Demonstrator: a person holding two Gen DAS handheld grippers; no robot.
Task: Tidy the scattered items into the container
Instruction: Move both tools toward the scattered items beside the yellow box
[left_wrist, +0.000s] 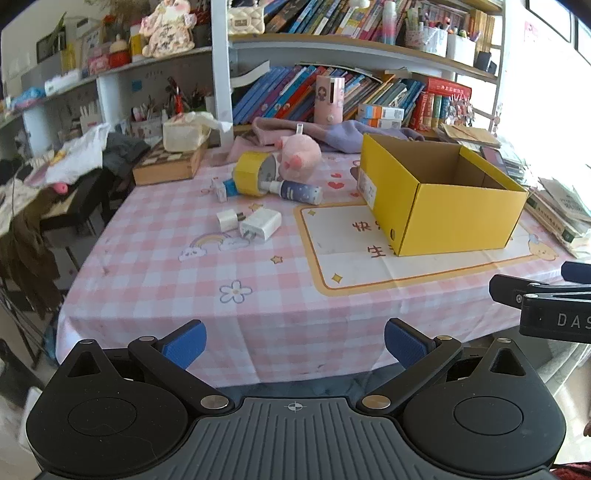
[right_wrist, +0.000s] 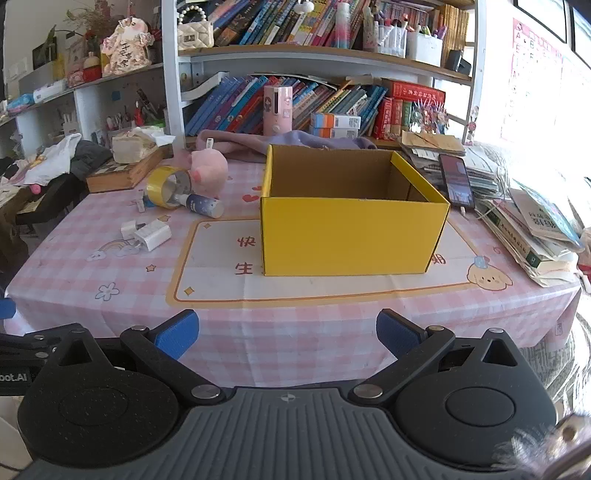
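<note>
An open yellow cardboard box (left_wrist: 458, 218) (right_wrist: 351, 232) stands on the pink checked tablecloth; its inside looks empty. To its left lie two white chargers (left_wrist: 260, 224) (right_wrist: 151, 233), a yellow tape roll (left_wrist: 252, 177) (right_wrist: 166, 185), a dark blue spray bottle (left_wrist: 300, 192) (right_wrist: 204, 205), a pink pig plush (left_wrist: 300, 150) (right_wrist: 207, 170) and a small white clip (left_wrist: 219, 190). My left gripper (left_wrist: 294, 345) is open and empty at the table's front edge. My right gripper (right_wrist: 287, 332) is open and empty, in front of the box.
A wooden box with a tissue pack (left_wrist: 173, 162) sits at the back left. Purple cloth (left_wrist: 332, 131) lies behind the items. Stacked books and a phone (right_wrist: 458, 181) fill the right side. Bookshelves rise behind the table. The right gripper's side shows in the left wrist view (left_wrist: 546, 306).
</note>
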